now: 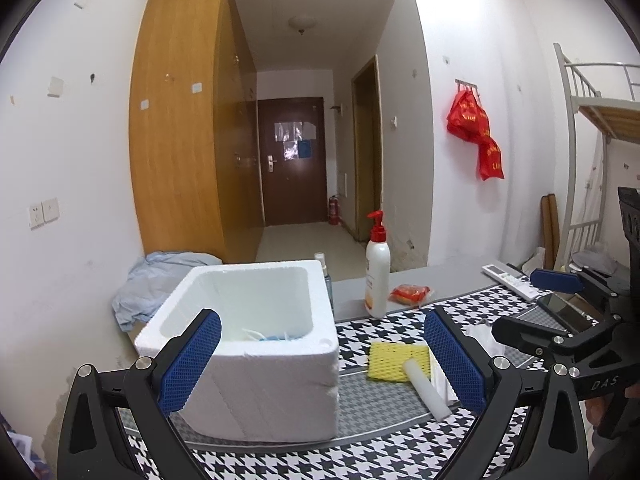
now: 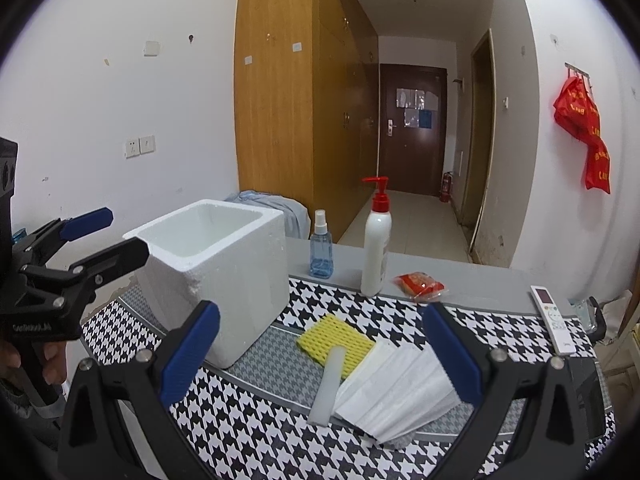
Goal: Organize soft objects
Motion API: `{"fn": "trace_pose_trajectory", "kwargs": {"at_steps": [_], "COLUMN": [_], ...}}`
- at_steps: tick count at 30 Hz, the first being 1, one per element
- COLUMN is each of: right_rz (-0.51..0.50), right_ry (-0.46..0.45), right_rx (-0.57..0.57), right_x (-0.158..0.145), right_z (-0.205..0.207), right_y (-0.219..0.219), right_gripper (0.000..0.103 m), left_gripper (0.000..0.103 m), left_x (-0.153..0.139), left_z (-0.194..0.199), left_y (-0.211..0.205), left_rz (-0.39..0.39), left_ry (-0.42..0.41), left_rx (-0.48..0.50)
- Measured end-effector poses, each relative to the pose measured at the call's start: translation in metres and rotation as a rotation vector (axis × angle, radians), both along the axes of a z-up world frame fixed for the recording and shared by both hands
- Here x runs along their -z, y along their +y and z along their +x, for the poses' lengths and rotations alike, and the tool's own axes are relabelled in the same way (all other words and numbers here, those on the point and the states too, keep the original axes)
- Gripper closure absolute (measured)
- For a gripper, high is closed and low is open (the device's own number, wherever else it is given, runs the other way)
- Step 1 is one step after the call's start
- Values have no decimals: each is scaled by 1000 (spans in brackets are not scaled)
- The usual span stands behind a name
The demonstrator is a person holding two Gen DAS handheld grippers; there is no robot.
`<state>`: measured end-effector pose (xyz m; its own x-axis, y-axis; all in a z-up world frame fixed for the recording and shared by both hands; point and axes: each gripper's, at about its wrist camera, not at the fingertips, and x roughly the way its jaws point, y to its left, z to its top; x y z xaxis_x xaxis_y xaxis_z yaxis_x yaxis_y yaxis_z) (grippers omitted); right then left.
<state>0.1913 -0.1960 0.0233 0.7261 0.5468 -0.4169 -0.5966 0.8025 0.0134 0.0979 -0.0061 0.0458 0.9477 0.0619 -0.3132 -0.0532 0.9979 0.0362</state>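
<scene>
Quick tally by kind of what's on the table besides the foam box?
Bottles: 2, blue spray bottle and white pump bottle
Soft pieces: 3, yellow sponge, white foam stick, white masks stack
Red packet: 1
Remote: 1
Total: 7

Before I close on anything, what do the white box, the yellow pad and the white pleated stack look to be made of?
White box: expanded polystyrene foam by the look, matte, with thick walls and crumbly, beaded edges.
Yellow pad: probably soft foam netting or sponge; an embossed lattice covers its surface.
White pleated stack: likely thin nonwoven fabric, as in face masks, matte with fanned pleats.
Both the left gripper and the right gripper are open.
</scene>
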Motion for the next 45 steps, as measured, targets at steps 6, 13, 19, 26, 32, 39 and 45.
{"fn": "trace_pose_trajectory", "kwargs": {"at_steps": [6, 13, 19, 26, 32, 39, 45], "right_rz": [2, 0, 6, -2, -7, -7, -10], "right_ry": [4, 14, 33, 39, 54, 81, 104], "right_rx": [18, 48, 67, 84, 86, 114, 148], "right_x": [6, 16, 29, 38, 43, 52, 58], "right_z": [-2, -2, -2, -1, 0, 3, 7], "right_y": [-7, -15, -20, -22, -24, -35, -45], "right_gripper": [1, 1, 1, 1, 1, 1, 1], "left_gripper": [1, 1, 1, 1, 1, 1, 1], "left_x": [6, 17, 28, 39, 48, 57, 63], "left_z": [-1, -2, -5, -2, -1, 7, 14], "left_y": [-3, -7, -4, 1, -4, -11, -22], "left_rz": [-9, -14, -42, -56, -62, -78, -72], "left_ry": [1, 8, 12, 30, 53, 88, 113], "left_rx": [2, 11, 5, 9, 20, 35, 74]}}
